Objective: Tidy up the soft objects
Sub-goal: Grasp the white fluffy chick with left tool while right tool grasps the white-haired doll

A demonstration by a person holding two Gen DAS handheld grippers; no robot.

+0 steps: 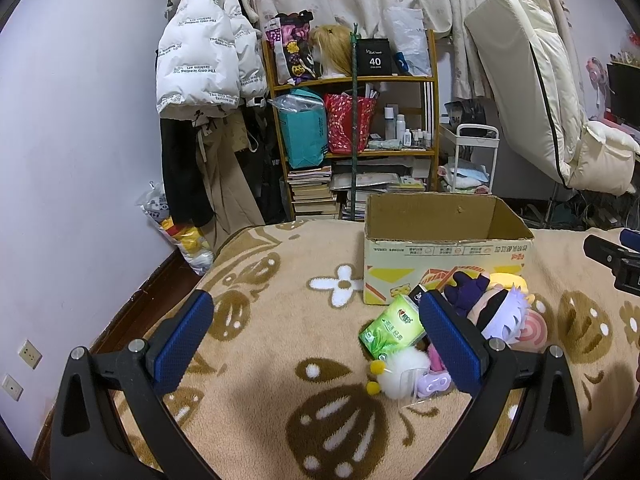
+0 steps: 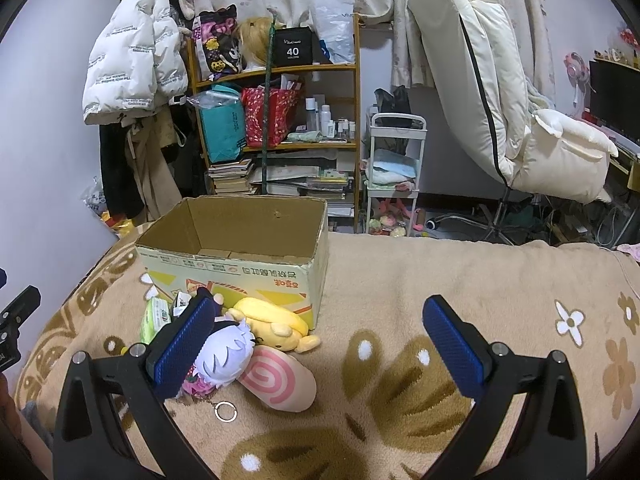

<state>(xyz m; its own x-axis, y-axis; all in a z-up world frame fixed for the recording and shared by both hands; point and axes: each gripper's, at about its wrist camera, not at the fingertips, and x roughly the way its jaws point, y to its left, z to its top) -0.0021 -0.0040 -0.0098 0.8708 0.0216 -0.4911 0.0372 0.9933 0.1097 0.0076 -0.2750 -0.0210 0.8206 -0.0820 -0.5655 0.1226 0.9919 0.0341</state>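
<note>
Both grippers hover over the bed now, and nothing is in either one. The left gripper (image 1: 316, 328) has its jaws spread wide over the tan flower-patterned blanket (image 1: 280, 360), empty air between the blue pads. The right gripper (image 2: 318, 334) is just as wide apart, also holding nothing. Up ahead sits the cardboard box (image 2: 236, 256), open-topped, upright on the blanket, and from the right wrist view its inside looks bare. The soft things are heaped right against the box's front wall: a yellow plush (image 2: 276, 320) lying closest to the cardboard, a white-haired doll (image 2: 228, 356) in dark clothes just in front of it, and a pink swirl-ended roll cushion (image 2: 276, 380) touching the doll. On the left side of the pile there's a green tissue pack (image 1: 392, 330), tilted, and below it a white fluffy toy with yellow pom-poms (image 1: 396, 372), with a small purple item (image 1: 434, 384) beside that, partly hidden behind the left gripper's finger. A small metal ring (image 2: 226, 412) lies on the blanket near the doll. Behind the bed, a cluttered wooden shelf (image 1: 352, 80) and a white puffer jacket (image 1: 200, 48) hanging on the wall.
</note>
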